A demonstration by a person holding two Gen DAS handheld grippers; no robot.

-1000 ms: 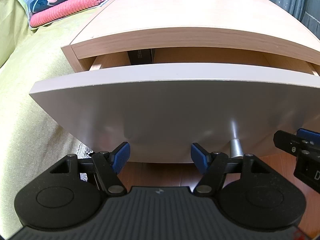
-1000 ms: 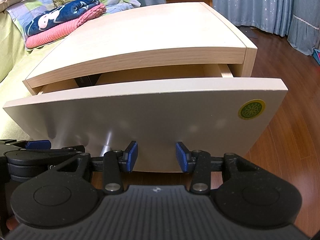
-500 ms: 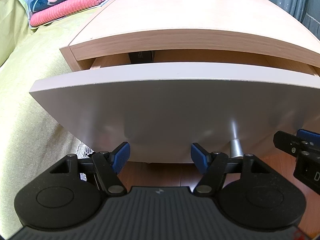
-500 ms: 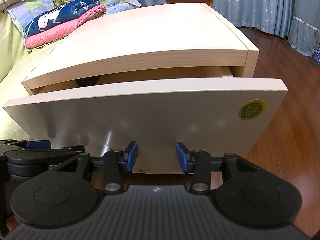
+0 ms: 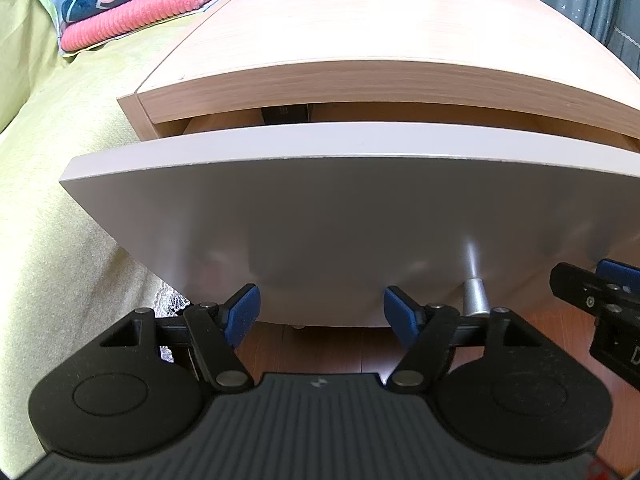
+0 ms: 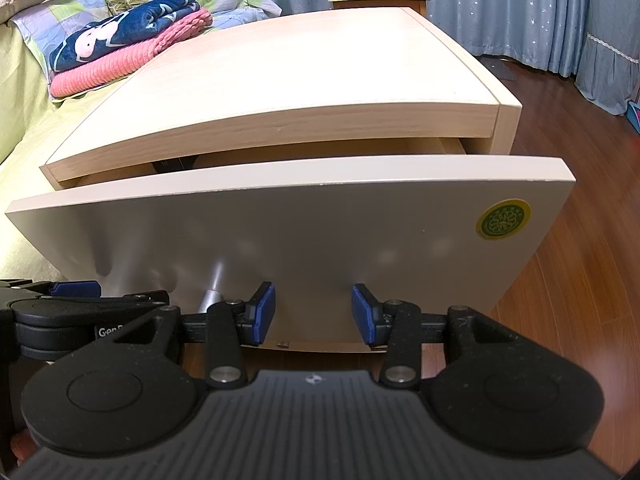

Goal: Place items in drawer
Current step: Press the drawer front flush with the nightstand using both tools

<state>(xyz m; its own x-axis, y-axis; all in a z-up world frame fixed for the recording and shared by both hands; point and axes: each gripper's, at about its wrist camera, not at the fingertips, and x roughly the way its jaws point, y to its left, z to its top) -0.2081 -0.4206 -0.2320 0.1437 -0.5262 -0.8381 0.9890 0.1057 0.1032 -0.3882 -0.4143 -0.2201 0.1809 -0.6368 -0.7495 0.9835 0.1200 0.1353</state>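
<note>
We hold the left gripper (image 5: 322,308) level with its blue fingers (image 5: 243,312) spread apart, gripping nothing. Just beside it, on its right, our right gripper (image 6: 313,312) sits level too, fingers (image 6: 264,310) parted and empty.

Left tool (image 5: 322,309) spread wide, empty, facing drawer (image 5: 360,220) front, slightly ajar.

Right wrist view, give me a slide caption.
Open right gripper faces the part-open drawer, beside its metal knob.
</note>
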